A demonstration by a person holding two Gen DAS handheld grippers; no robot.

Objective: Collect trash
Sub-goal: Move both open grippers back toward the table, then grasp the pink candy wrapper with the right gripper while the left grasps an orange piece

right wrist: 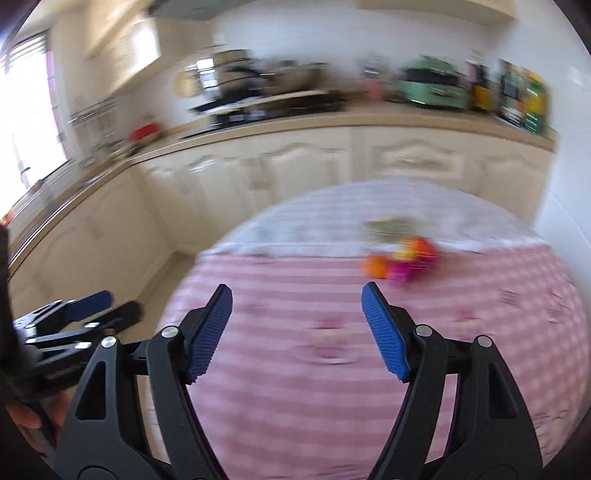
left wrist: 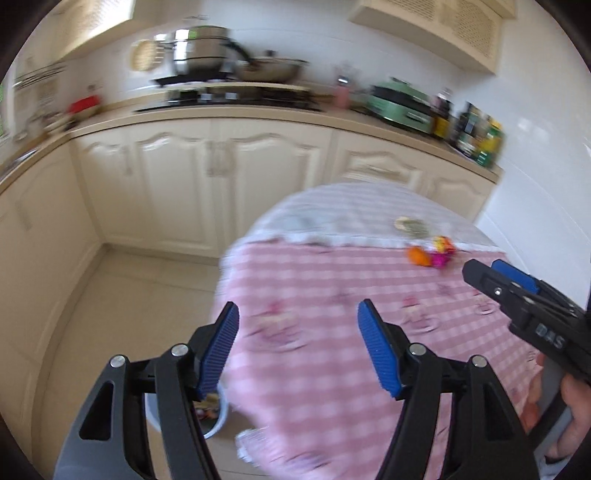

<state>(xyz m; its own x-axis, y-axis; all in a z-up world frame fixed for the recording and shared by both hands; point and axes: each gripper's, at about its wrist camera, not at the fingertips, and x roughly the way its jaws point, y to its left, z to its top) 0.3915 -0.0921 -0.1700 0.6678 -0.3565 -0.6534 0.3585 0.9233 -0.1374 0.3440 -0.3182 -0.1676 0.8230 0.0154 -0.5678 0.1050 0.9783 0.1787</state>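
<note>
A round table [right wrist: 332, 406] in pink gingham cloth fills a cream-cabineted kitchen [left wrist: 229, 177]. Colourful crumpled trash [right wrist: 402, 258] lies far right. Left gripper [left wrist: 297, 347] and right gripper [right wrist: 297, 328] gape wide, empty.

A cream kitchen wraps round the corner of the room: panelled base cabinets [left wrist: 229, 166] under a tan worktop [left wrist: 236, 112], with pale wall cupboards [left wrist: 436, 26] above. A black hob [left wrist: 229, 98] carries a steel stockpot [left wrist: 201, 51] and a wok [left wrist: 267, 70]. Further right stand a green appliance [left wrist: 404, 105] and dark bottles [left wrist: 476, 134] against the white wall [left wrist: 543, 122]. Daylight pours through a window [right wrist: 27, 110] at far left. The floor [left wrist: 147, 295] is pale tile. In front, a round counter wears a pink checked cloth [right wrist: 332, 387].
</note>
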